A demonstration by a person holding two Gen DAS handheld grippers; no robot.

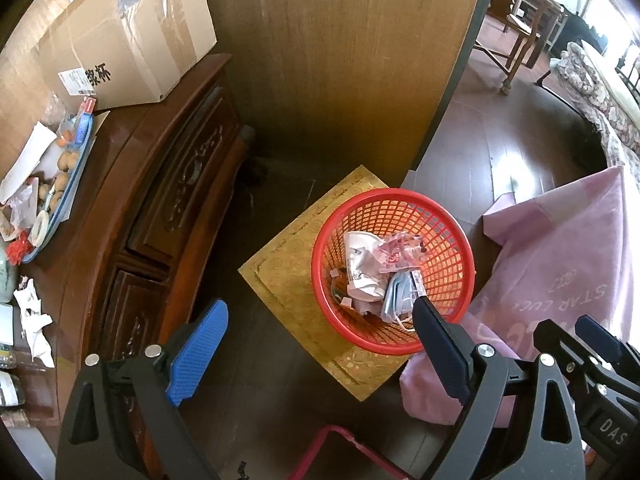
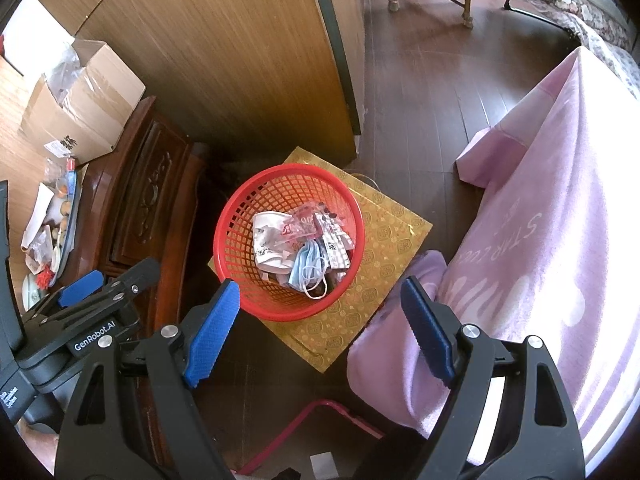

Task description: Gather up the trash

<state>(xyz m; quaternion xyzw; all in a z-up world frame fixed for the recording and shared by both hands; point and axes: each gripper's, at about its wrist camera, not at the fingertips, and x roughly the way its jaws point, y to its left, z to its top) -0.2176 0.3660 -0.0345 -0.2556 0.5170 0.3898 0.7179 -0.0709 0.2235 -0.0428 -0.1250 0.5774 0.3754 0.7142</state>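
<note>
Dark floor bears red basket (image 2: 240, 240), its trash (image 2: 300, 248) jumbled.

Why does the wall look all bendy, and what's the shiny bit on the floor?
Left wrist view: the fisheye lens curves the brown wooden wall panel, and window light glares on the dark wood floor. Right wrist view: same bending at the edges, sunlight washes out the pink blanket, and the red plastic mesh basket stays sharp.

Daylight enters from the upper right in both views, washing out the pink blanket (image 2: 560, 240) and leaving a sheen on the dark floor (image 1: 516, 168). The corner behind the red basket (image 2: 288, 240) lies in shadow. Focus is sharp; fisheye bending curves the wooden panel (image 1: 352, 60), and black vignette rims the frames.
</note>
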